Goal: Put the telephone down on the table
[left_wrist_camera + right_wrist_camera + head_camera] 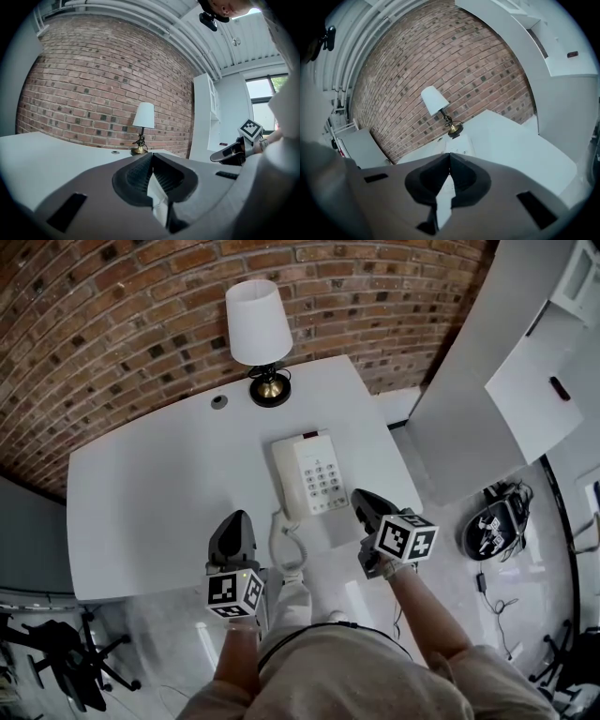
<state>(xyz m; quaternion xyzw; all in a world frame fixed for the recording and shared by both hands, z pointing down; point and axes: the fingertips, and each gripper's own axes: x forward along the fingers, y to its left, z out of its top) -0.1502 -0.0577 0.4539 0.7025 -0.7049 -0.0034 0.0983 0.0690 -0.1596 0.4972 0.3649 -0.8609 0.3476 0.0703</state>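
The white telephone (312,474) lies flat on the white table (150,512), keypad up, with the handset along its left side. Its coiled cord (292,547) hangs over the front edge. My left gripper (235,518) is over the table's front edge, left of the cord, shut with nothing between its jaws (151,155). Just off the phone's near right corner my right gripper (360,496) is also shut and holds nothing (448,157). In the right gripper view the telephone (458,147) shows just past the jaw tips. Neither gripper touches the phone.
A lamp (260,329) with a white shade stands at the back of the table against the brick wall; it also shows as the lamp (143,125) and lamp (439,107). A white cabinet (487,381) stands to the right. An office chair base (66,652) is at lower left.
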